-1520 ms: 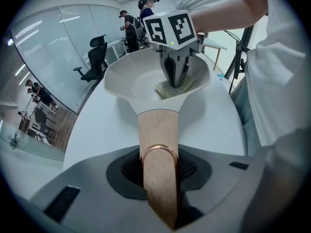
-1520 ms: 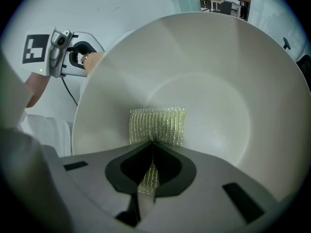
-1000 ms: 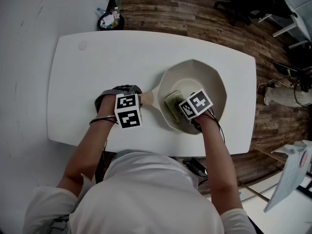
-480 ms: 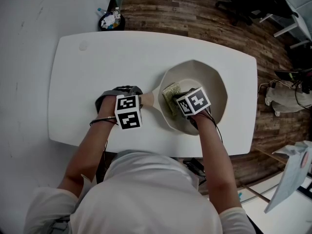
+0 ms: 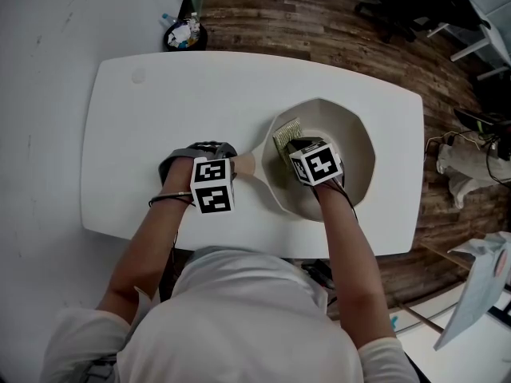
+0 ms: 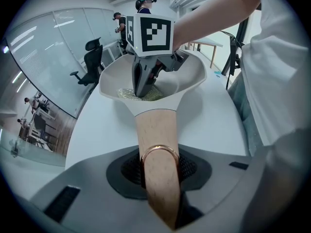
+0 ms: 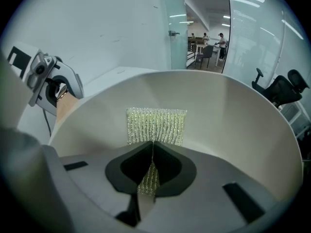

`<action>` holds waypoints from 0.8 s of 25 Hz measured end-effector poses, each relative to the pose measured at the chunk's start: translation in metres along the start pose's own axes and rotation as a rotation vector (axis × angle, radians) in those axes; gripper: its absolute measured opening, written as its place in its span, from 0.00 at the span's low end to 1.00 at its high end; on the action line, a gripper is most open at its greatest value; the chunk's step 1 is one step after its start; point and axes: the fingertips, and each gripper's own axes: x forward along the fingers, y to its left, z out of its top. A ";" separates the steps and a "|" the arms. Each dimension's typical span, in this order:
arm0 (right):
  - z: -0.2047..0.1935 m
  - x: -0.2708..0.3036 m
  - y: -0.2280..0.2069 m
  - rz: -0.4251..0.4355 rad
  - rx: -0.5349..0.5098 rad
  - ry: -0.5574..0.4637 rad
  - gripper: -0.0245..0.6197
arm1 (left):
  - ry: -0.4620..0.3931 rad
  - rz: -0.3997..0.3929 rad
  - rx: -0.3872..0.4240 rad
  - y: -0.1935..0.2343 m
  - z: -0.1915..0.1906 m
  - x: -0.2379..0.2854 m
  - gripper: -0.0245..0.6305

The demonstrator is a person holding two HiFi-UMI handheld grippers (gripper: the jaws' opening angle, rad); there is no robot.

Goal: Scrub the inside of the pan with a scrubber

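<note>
White table (image 5: 144, 134), pan handle (image 6: 155, 135) clamped in left gripper (image 6: 159, 171) jaws, scrubber (image 7: 156, 125) pinched in right gripper (image 7: 150, 171) jaws inside pan (image 5: 355, 146)

Cream pan (image 5: 359, 162) (wooden handle (image 5: 243, 163)); greenish scrubber (image 5: 286, 131), perhaps against its inner wall.

the pan (image 5: 351, 146) sits on the table's (image 5: 160, 110) right half (its handle (image 5: 243, 164) points left), and the scrubber (image 5: 286, 134) is inside, by its left wall.

An office: glass partition walls (image 6: 48, 47), black swivel chairs (image 6: 92, 59) and wood-plank flooring (image 5: 319, 22).
</note>
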 end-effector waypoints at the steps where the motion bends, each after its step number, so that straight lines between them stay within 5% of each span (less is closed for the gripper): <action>1: 0.002 0.000 -0.005 -0.020 0.001 -0.011 0.08 | 0.000 0.000 0.000 0.000 0.000 0.000 0.22; 20: 0.003 -0.014 -0.069 -0.299 -0.035 -0.003 0.08 | -0.003 0.007 -0.001 0.000 -0.001 0.001 0.22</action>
